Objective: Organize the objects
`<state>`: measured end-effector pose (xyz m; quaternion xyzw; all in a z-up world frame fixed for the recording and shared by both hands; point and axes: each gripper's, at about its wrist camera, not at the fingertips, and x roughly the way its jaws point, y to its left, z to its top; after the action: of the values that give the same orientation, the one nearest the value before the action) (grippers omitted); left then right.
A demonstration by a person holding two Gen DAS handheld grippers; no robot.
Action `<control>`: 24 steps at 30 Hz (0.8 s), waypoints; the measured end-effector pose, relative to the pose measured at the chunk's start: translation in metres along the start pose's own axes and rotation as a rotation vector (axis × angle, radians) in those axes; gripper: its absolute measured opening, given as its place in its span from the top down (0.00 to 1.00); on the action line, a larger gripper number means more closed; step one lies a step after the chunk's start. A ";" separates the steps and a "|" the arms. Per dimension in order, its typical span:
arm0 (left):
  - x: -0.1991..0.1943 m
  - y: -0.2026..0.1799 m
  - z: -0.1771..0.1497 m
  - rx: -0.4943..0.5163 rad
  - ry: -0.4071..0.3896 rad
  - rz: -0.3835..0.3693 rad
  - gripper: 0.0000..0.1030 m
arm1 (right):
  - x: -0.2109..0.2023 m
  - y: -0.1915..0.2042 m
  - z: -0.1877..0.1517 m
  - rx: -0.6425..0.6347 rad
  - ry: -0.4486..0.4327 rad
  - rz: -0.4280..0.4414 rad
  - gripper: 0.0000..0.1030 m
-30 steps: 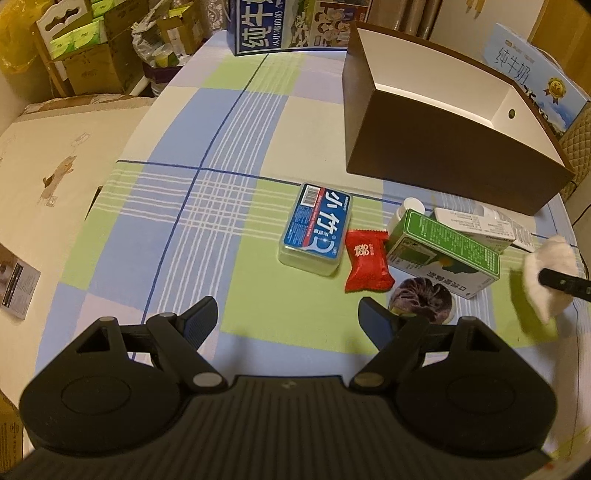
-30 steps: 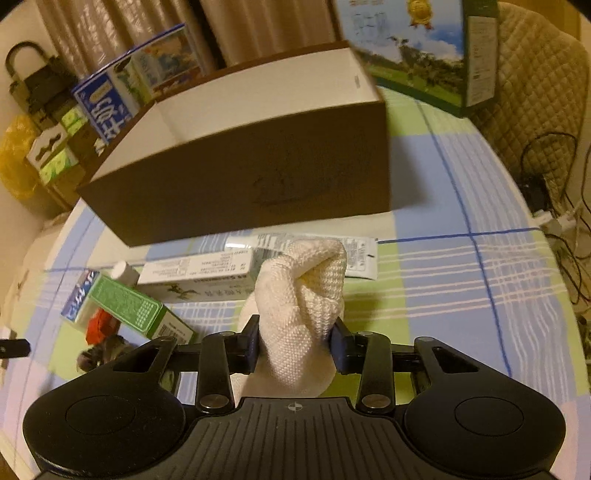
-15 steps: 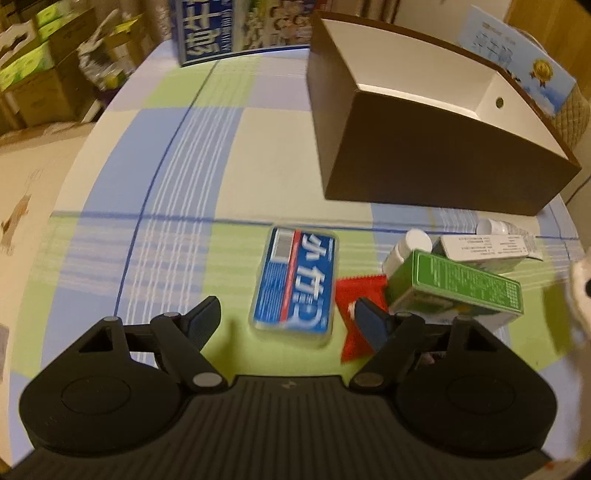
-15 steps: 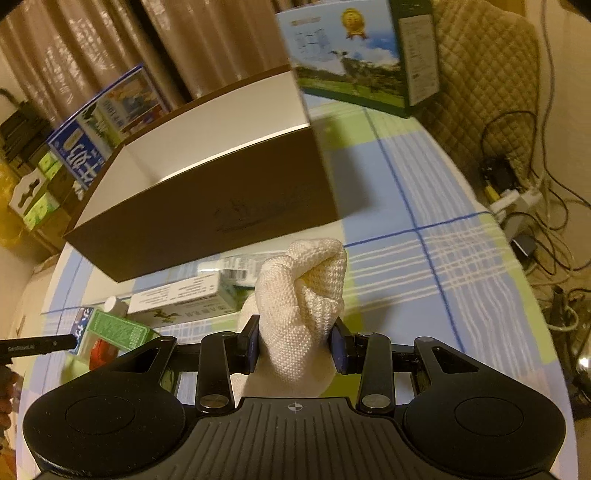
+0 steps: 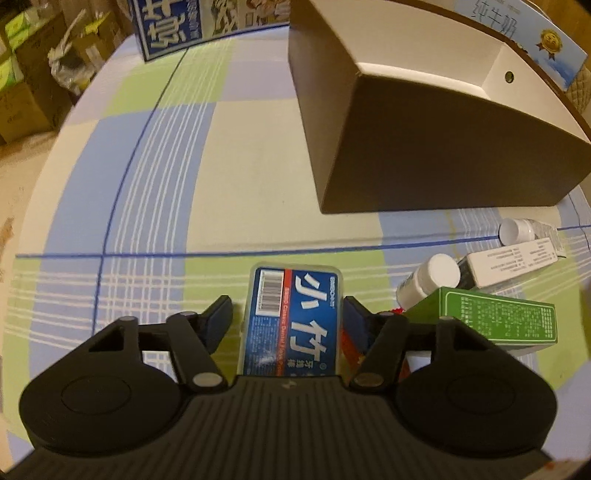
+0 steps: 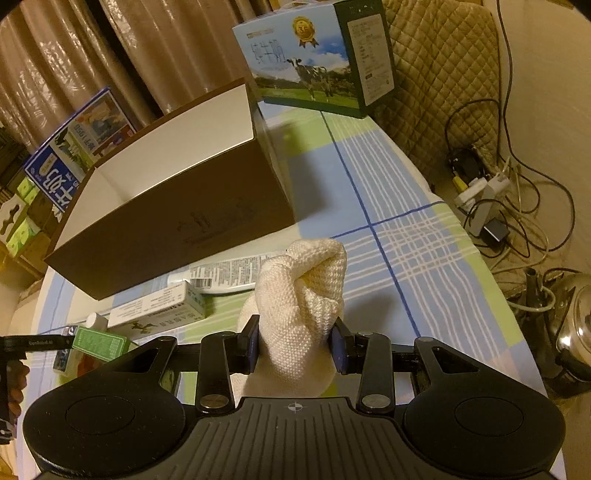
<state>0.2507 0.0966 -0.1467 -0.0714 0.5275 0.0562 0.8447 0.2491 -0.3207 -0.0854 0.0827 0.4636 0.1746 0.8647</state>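
A blue dental-floss box lies flat on the checked tablecloth, between the fingers of my left gripper. The jaws are closing; a thin gap still shows at the left finger. A red packet peeks out behind the right finger. My right gripper is shut on a cream knitted cloth, held above the table in front of the open brown box. Beside the floss box are a green carton, a white bottle and a white carton.
The brown box stands at the back right. Milk cartons stand along the far table edge. A white tube lies by the brown box. Cables and a power strip lie on the floor at right, near a kettle.
My left gripper dropped toward the table and came over the floss box, and its jaws narrowed around it. My right gripper rose and rolled a little with the cloth still held.
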 end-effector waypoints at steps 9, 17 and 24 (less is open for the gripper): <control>-0.011 0.006 -0.017 -0.006 -0.009 0.033 0.49 | 0.006 0.011 0.001 -0.017 0.009 0.040 0.66; -0.050 0.006 -0.027 -0.031 -0.069 0.039 0.49 | 0.007 0.020 0.006 -0.046 0.006 0.083 0.66; -0.086 -0.001 -0.028 -0.039 -0.132 0.018 0.49 | 0.005 0.027 0.011 -0.049 0.008 0.132 0.66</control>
<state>0.1883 0.0884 -0.0817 -0.0793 0.4702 0.0785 0.8755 0.2542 -0.2935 -0.0748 0.0909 0.4563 0.2428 0.8512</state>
